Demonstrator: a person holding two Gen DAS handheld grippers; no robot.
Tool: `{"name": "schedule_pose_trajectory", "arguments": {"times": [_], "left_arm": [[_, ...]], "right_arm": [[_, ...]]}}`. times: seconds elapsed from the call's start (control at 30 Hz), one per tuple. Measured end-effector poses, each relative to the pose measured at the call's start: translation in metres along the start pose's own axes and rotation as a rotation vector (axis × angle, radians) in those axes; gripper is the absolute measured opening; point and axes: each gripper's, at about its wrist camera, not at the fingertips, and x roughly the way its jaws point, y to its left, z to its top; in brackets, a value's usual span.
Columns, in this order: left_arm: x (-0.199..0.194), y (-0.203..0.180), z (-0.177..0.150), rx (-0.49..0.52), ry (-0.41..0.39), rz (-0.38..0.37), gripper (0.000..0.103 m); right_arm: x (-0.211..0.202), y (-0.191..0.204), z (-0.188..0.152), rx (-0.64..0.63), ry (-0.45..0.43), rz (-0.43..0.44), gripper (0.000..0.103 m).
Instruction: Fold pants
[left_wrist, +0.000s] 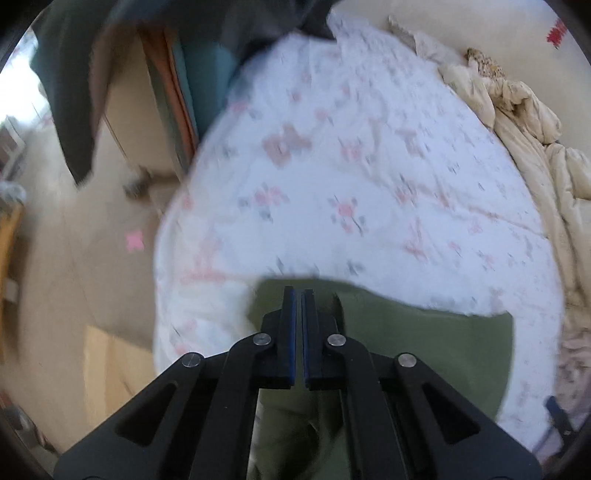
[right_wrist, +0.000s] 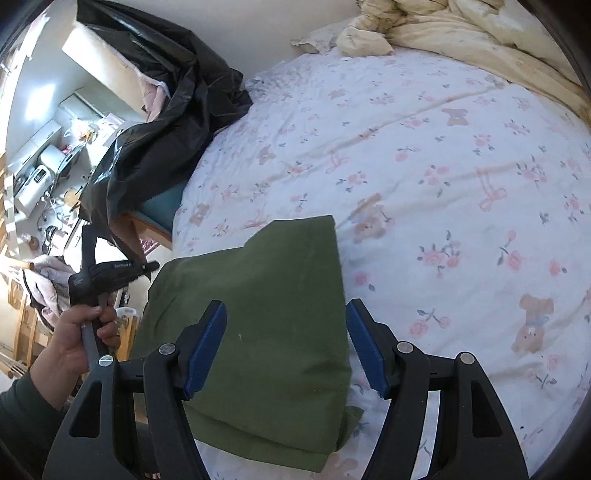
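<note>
Green cloth is the landmark for me: the pants (right_wrist: 255, 332) lie on the flowered bed sheet (right_wrist: 443, 177), near the edge of the bed, already folded into a thick packet of several layers. My right gripper (right_wrist: 286, 345) hovers over this packet with its fingers spread wide, one on each side of it, and it holds nothing. My left gripper (left_wrist: 298, 332) is over the near part of the pants too; its fingers are pressed almost together and I see no cloth between them, though this view is blurred by movement. In the right wrist view my left hand (right_wrist: 79, 332) holds that gripper off the left side of the pants, beyond the bed edge.

I judge that the folding is nearly finished. The next move probably asks only to press the packet flat or to straighten the small corner which sticks out at its near right edge.

Beyond the pants, on the far side of the sheet, a cream quilt (right_wrist: 461, 33) is bunched up. To the far left of the pants a black plastic bag (right_wrist: 155, 110) hangs over furniture. Neither stands in the way.
</note>
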Motion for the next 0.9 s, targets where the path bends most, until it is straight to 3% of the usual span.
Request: {"name": "schedule_pose_trajectory", "arguments": {"times": [0.07,0.13,0.17,0.2,0.33,0.5,0.6,0.77,0.83,0.9], "left_arm": [[-0.01,-0.002,-0.008,0.02,0.001,-0.024,0.004],[-0.02,-0.003,-0.024,0.022,0.031,-0.034,0.032],[-0.026,-0.004,-0.033,0.024,0.044,-0.033,0.061],[-0.036,-0.006,-0.046,0.039,0.047,-0.025,0.069],[-0.056,-0.042,-0.085,0.18,0.062,-0.058,0.068],[-0.027,-0.072,-0.135,0.3,0.149,0.076,0.068],[-0.011,-0.07,-0.156,0.374,0.173,0.162,0.065],[-0.015,-0.062,-0.171,0.439,0.194,0.191,0.065],[-0.031,-0.058,-0.169,0.409,0.174,0.154,0.065],[-0.055,-0.047,-0.16,0.344,0.105,0.086,0.072]], "right_arm": [[-0.003,0.0,-0.001,-0.003,-0.006,-0.011,0.069],[-0.005,0.002,0.0,-0.016,-0.01,-0.013,0.069],[-0.004,0.003,0.001,-0.019,-0.008,-0.013,0.069],[-0.003,0.004,0.001,-0.023,-0.002,-0.011,0.069],[0.014,0.015,-0.005,-0.032,0.077,-0.012,0.069],[0.061,0.035,-0.04,-0.076,0.251,0.026,0.061],[0.087,0.043,-0.066,-0.148,0.35,-0.043,0.061],[0.098,0.05,-0.099,-0.241,0.478,-0.08,0.061],[0.088,0.048,-0.095,-0.231,0.475,-0.05,0.061],[0.063,0.035,-0.073,-0.153,0.384,0.0,0.062]]}}
